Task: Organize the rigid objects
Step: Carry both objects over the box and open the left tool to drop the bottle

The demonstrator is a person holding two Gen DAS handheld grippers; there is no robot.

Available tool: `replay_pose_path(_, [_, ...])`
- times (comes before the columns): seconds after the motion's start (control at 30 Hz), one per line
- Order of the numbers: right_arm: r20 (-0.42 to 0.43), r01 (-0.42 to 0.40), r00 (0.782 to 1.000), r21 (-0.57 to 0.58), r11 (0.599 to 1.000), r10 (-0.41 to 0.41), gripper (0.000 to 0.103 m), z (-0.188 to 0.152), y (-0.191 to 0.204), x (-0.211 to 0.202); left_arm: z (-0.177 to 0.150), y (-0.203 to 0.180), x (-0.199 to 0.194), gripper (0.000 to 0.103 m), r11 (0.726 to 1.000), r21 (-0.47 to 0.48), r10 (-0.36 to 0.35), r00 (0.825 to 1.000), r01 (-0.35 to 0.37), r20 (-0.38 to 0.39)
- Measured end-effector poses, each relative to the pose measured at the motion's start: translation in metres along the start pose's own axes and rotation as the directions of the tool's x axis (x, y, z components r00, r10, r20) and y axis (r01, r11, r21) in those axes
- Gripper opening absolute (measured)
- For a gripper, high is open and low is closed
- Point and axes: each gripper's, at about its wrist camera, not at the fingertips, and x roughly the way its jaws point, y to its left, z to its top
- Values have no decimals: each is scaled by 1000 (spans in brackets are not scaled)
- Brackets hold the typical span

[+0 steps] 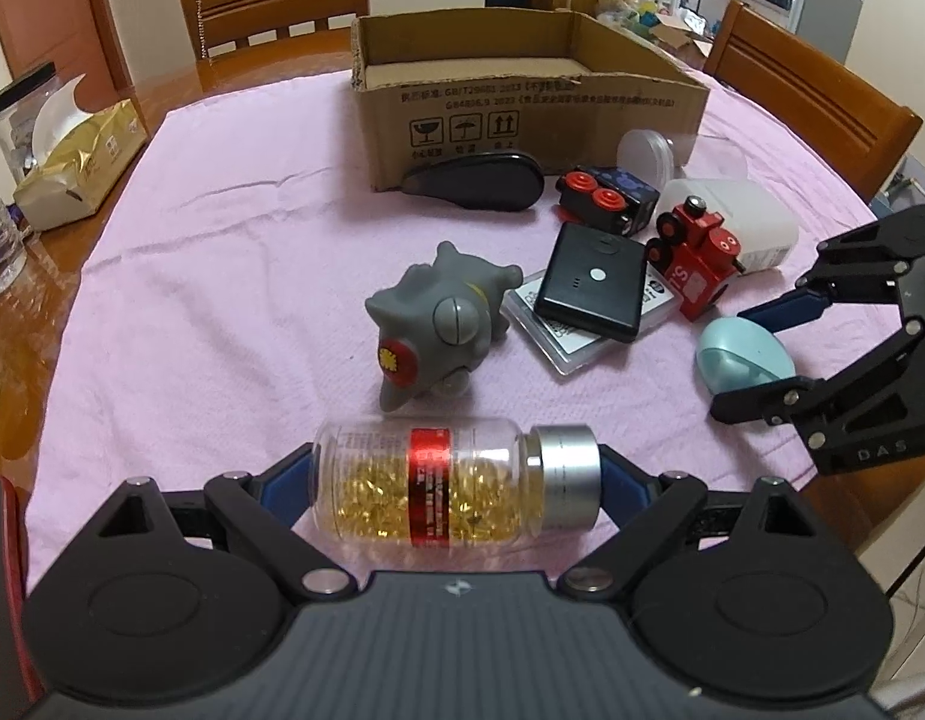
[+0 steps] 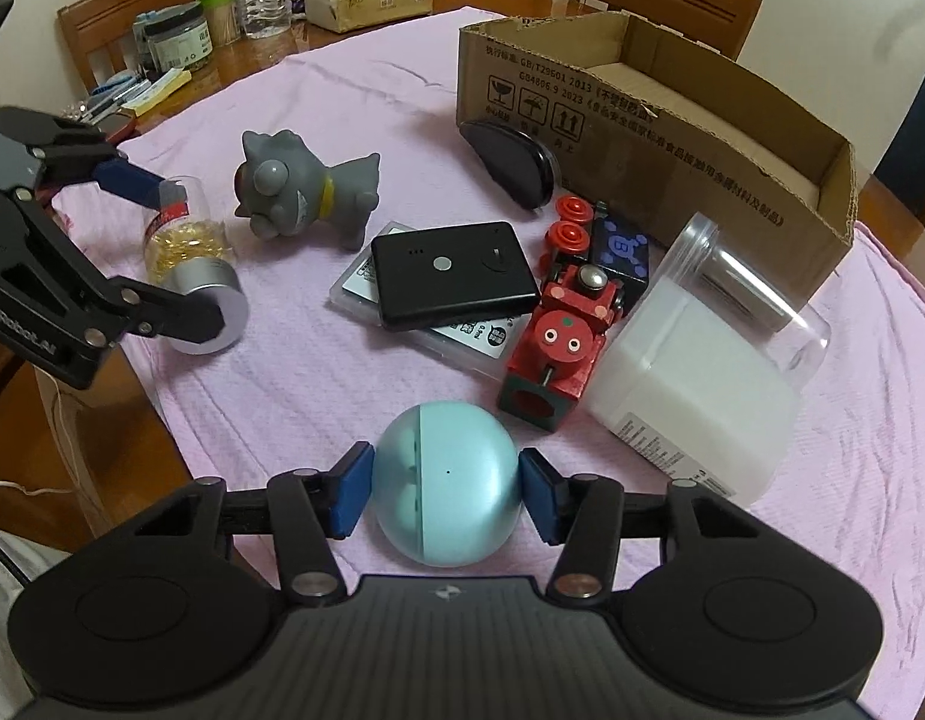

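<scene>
A clear bottle of gold capsules [image 1: 402, 468] with a silver cap lies sideways over the pink cloth. My left gripper [image 1: 456, 480] is shut on it, one pad on the base and one on the cap; the right wrist view shows this gripper [image 2: 180, 252] at the left. My right gripper [image 2: 447, 495] is shut on a teal egg-shaped case [image 2: 456, 480], pads pressing its two sides. That case [image 1: 744, 354] also shows at the right of the left wrist view. An open cardboard box [image 1: 522, 114] stands at the back.
On the cloth lie a grey toy [image 1: 438, 318], a black power bank [image 1: 588, 282] on a clear case, a red wooden train [image 1: 696, 258], a black oval case [image 1: 474, 180] and a white jar [image 1: 726, 210]. A tissue pack [image 1: 78, 168] and wooden chairs ring the table.
</scene>
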Motion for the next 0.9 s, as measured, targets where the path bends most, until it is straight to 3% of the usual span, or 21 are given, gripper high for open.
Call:
replay_pose_path(0.5, [-13,-14,1000,-20,1000,14,58,6,-5,-17,15,4,-24,92,997,77,2,999,0,-32])
replay_pose_path(0.9, [47,8,999,-15,1000,-8,58,38,-33,-64,76,15,-45,92,995,94,-15,1000,13,18])
